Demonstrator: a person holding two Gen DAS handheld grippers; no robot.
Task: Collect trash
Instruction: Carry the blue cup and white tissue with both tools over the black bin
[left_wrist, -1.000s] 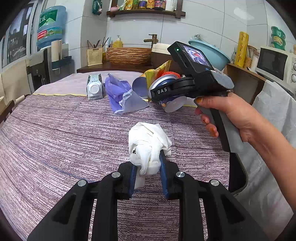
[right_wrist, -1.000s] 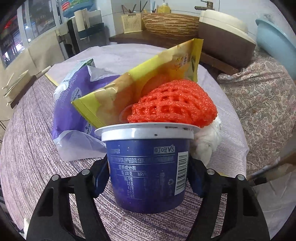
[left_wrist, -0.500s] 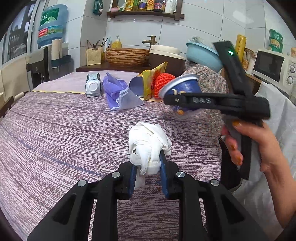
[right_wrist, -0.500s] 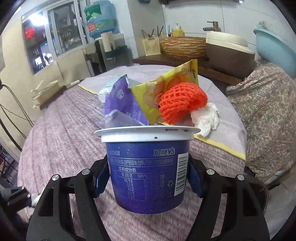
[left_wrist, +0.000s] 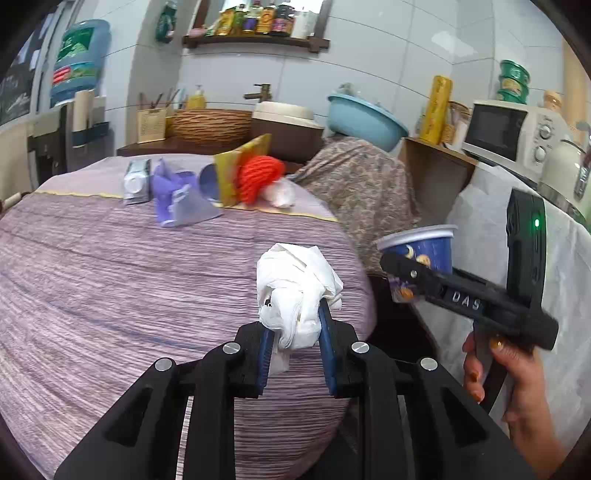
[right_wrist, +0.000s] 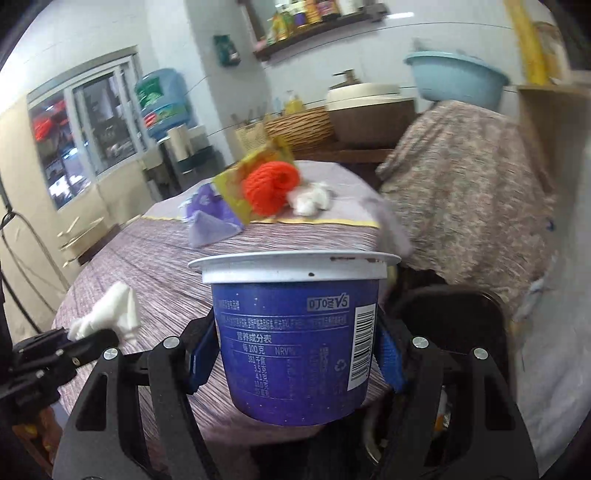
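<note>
My left gripper (left_wrist: 293, 343) is shut on a crumpled white tissue (left_wrist: 295, 284), held above the near edge of the purple-clothed table (left_wrist: 110, 280). My right gripper (right_wrist: 295, 354) is shut on a blue yogurt cup (right_wrist: 295, 332) with a white rim. In the left wrist view the cup (left_wrist: 424, 251) hangs in the air past the table's right edge, above a black bin (right_wrist: 461, 314). The left gripper with its tissue (right_wrist: 107, 314) shows at the lower left of the right wrist view.
At the table's far side lie a purple wrapper (left_wrist: 177, 199), a yellow snack bag (left_wrist: 236, 173), a red foam net (left_wrist: 258, 177), a white wad (left_wrist: 280, 194) and a small carton (left_wrist: 136, 181). A floral-covered object (left_wrist: 362, 192) and a white-draped counter (left_wrist: 487, 229) stand right.
My right gripper carried the yogurt cup from the far trash pile rightward and down, off the table edge over the bin. The left gripper kept the tissue and barely moved.
</note>
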